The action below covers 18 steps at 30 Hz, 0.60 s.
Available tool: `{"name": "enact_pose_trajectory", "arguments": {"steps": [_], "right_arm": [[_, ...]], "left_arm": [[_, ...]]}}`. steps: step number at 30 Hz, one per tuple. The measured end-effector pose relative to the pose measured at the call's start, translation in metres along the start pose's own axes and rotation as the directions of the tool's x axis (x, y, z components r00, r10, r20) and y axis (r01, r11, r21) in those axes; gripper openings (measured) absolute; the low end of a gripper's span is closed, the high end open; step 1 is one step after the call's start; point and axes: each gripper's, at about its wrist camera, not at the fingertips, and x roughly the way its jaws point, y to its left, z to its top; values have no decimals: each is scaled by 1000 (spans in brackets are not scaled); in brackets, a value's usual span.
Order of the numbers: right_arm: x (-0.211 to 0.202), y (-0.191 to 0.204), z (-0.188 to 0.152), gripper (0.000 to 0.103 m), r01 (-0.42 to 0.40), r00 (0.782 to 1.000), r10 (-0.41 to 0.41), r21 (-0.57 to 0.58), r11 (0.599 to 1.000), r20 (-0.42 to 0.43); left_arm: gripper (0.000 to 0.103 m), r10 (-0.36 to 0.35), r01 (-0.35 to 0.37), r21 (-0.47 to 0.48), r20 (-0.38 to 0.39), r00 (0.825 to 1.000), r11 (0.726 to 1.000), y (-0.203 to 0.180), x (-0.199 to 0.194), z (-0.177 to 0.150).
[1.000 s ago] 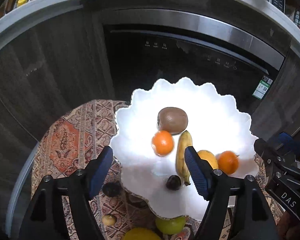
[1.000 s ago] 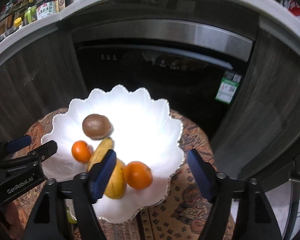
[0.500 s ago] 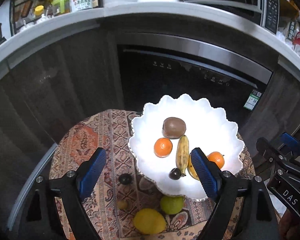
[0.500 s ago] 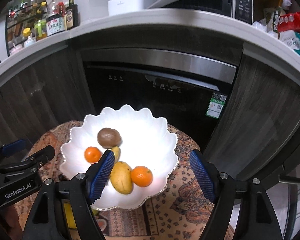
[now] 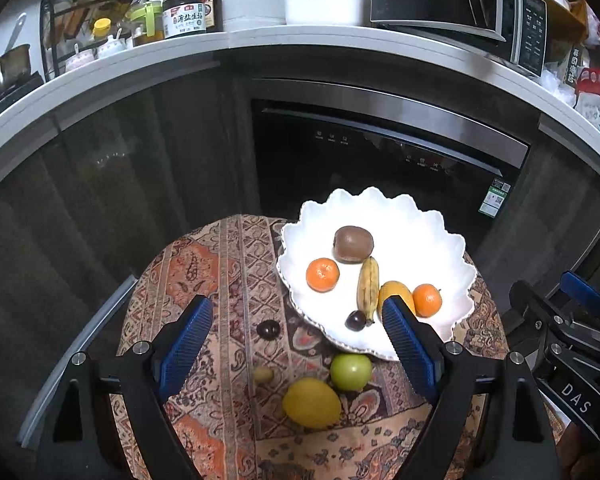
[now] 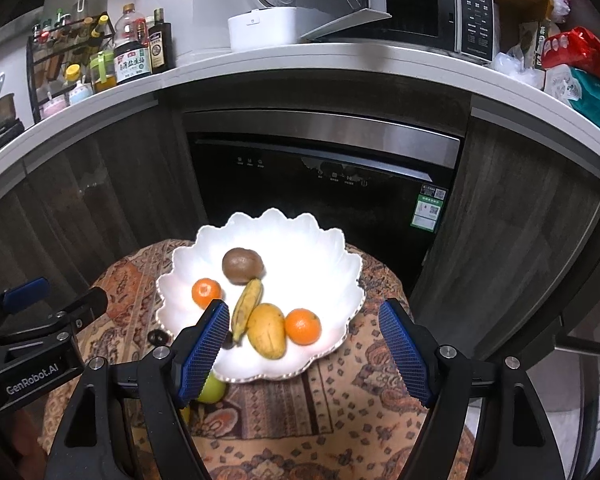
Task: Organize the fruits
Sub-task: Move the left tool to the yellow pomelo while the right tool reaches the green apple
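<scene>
Both grippers hang above the tabletop (image 5: 228,264), wide open, nothing held: left gripper (image 5: 296,344), right gripper (image 6: 312,350).

White scalloped plate (image 5: 412,216) already carries a kiwi (image 5: 353,244), two tangerines (image 5: 322,275), a banana (image 5: 369,288), a mango (image 6: 266,330) and a dark plum (image 5: 355,320). Loose on the patterned cloth, at about 7 o'clock off the plate: another dark plum (image 5: 268,329), a small tan fruit (image 5: 263,374), a green apple (image 5: 351,371) and a lemon (image 5: 311,402).

Likely step: fetch a loose fruit w/ the left gripper, since all four sit betw. its fingers' line of sight. Best approach imo: drop straight down over the lemon or apple, straddle the widest part, squeeze gently, lift clear of the plate rim before swinging to bare plate at 12 o'clock.

Writing: "DAS" on the right gripper's body, "GenRobot.AI" on the left's. Sauce bottle label is Chinese, not legible enough to read.
</scene>
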Motion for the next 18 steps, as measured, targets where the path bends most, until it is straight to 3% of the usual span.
{"name": "enact_pose_trajectory", "arguments": {"steps": [18], "right_arm": [[4,0,-55,78,12,998,-12,3,1000,-66]], "left_arm": [[87,-2,1,-8,-75,997,1000,4,14,-56]]}}
